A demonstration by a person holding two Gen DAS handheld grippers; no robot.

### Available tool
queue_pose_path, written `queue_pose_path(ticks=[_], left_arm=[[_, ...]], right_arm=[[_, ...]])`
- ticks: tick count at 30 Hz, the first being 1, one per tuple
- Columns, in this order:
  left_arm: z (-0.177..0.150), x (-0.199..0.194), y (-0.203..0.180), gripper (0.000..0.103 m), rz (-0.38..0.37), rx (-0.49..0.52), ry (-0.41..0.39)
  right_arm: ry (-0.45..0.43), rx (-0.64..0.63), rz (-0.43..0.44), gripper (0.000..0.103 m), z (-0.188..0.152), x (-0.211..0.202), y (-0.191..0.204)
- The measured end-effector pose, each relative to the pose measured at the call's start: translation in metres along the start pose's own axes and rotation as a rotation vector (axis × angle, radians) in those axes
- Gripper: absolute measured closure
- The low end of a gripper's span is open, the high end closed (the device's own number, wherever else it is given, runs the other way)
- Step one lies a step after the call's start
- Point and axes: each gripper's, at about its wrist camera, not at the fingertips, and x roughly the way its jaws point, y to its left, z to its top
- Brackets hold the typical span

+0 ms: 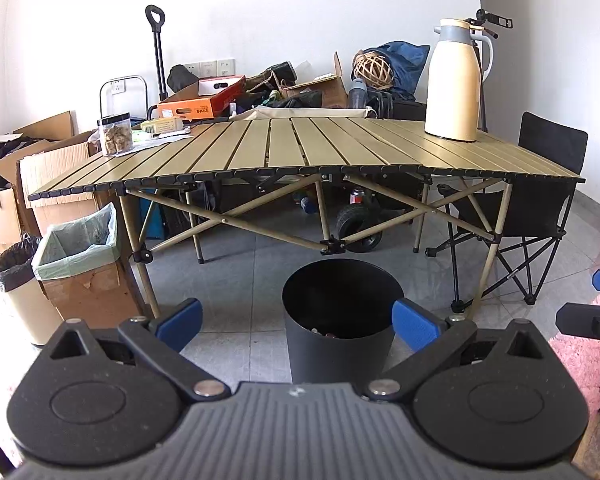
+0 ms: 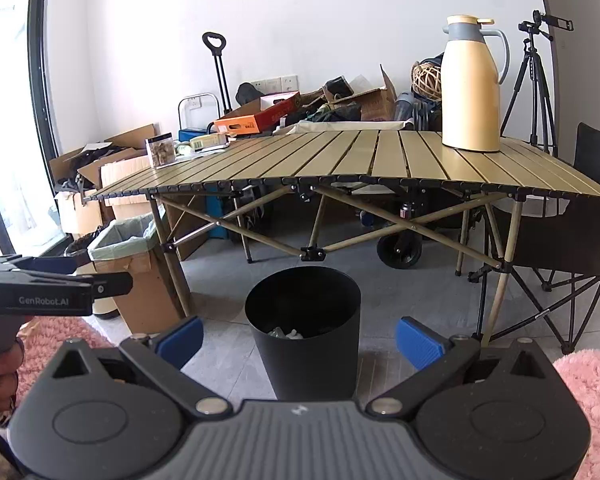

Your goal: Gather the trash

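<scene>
Through the left wrist camera, my left tongs [image 1: 296,322] stand wide apart with nothing between the blue pads. The black bin [image 1: 342,320] sits on the floor in the lower centre of the frame, dead ahead but a shade right of the midline, so its right rim nearly meets the right pad while the left pad stands clear of it. A few scraps show at the bottom of the bin; I cannot make out what they are. Above it, across the middle of the frame, the slatted desk [image 1: 300,148] runs left to right, carrying a cream jug [image 1: 456,80] at upper right and a clear jar [image 1: 115,135] at upper left. I see no loose trash on the bare slats. At the right edge the other tool pokes in, level with mine.

Through the right wrist camera, my right tongs [image 2: 299,340] are likewise spread wide and empty. Here the bin [image 2: 304,320] lies almost exactly between the pads, at lower centre, with pale crumpled bits visible inside. The left tongs [image 2: 80,262] enter from the left edge, held by a hand [image 2: 2,376], and point toward the desk [image 2: 340,160].

I judge both tools about equally near the bin, the right one better centred on it. Any next piece lies out of view, so the coming move is a turn away from this bin.
</scene>
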Motion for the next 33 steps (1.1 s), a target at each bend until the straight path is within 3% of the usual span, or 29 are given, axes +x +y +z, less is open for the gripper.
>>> queue_pose_path(ticks=[33], left_arm=[[0.0042,-0.0059,-0.0017,0.000,-0.001,-0.002,-0.025]], right_arm=[[-0.003,-0.006,-0.009,0.000,0.0029,0.0004,-0.0008]])
